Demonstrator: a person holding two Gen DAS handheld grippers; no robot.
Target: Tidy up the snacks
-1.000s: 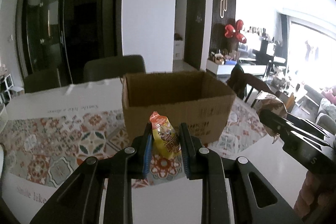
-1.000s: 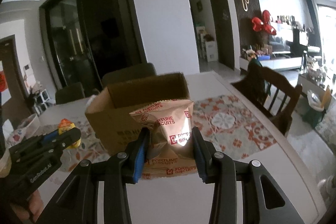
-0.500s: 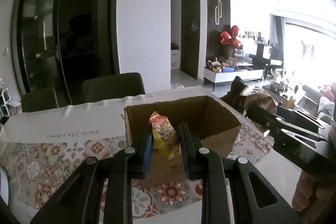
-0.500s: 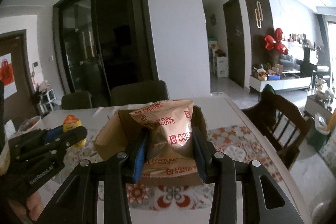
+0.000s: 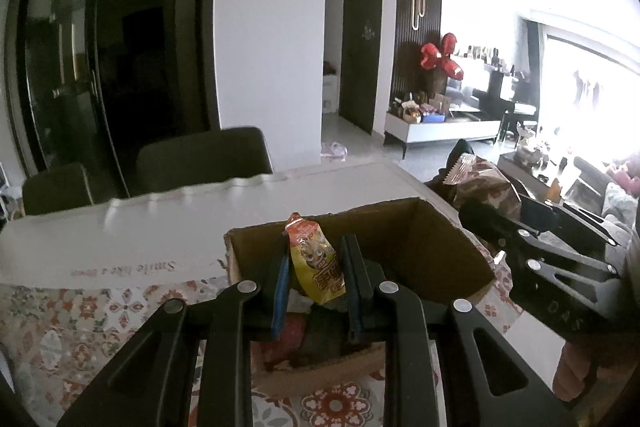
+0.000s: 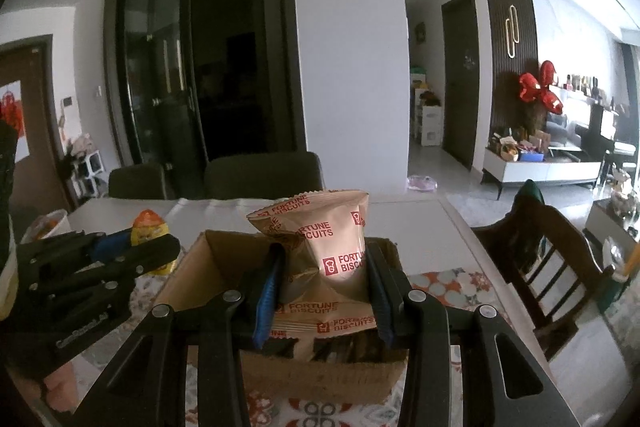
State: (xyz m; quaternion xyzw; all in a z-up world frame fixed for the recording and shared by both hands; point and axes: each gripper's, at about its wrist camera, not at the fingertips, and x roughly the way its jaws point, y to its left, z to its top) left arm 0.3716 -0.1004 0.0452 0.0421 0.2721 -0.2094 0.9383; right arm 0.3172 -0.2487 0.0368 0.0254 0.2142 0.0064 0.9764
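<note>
Left tongs [image 5: 314, 277] grip a pouch [image 5: 316, 265], right tongs [image 6: 322, 291] a biscuit bag [image 6: 320, 247]; both over the box [image 5: 440, 247], release left.

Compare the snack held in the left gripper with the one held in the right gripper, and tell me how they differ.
The yellow pouch is narrow, with an orange top and a cartoon print; the Fortune Biscuits bag is wider, puffy and tan with red lettering. The pouch sits slim between the left gripper fingers, while the bag fills the right gripper. Both are sealed, gripped upright, and held over the open cardboard box.
</note>
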